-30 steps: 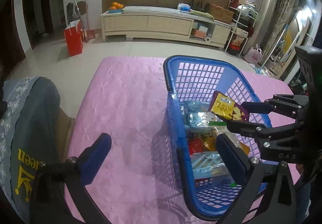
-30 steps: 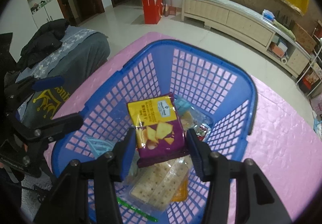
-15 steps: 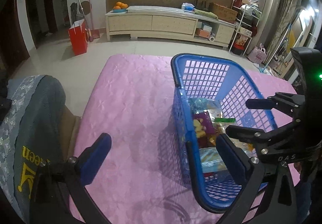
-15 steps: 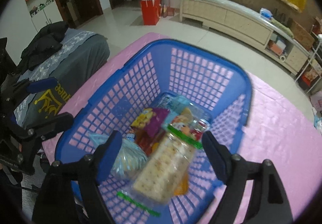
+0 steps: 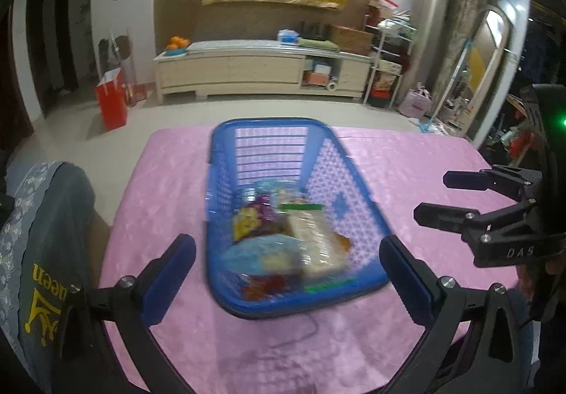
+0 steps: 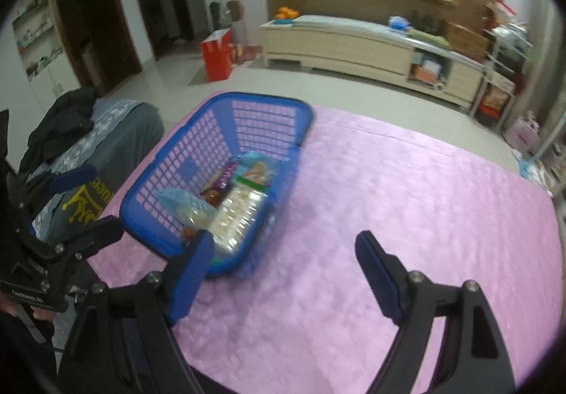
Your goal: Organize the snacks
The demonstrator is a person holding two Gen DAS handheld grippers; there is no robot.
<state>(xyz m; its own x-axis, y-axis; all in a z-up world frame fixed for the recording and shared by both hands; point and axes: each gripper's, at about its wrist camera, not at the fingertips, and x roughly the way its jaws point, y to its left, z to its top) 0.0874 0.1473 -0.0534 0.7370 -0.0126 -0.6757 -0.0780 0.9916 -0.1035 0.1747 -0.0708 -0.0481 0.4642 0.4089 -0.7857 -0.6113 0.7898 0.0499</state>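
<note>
Both tools have backed off the blue basket (image 5: 357, 181); right tool (image 6: 283, 270) and left tool (image 5: 286, 273) gape wide, seemingly empty.

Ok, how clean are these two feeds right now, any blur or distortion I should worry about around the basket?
Left wrist view: the blue plastic lattice basket and the snack packets in it are motion-smeared, labels unreadable; the left gripper stays sharp. Right wrist view: the same smear on the basket, worst at its near rim; the right gripper is crisp. Both views: fisheye bends the room edges, dark corner vignetting, dim indoor light.
</note>
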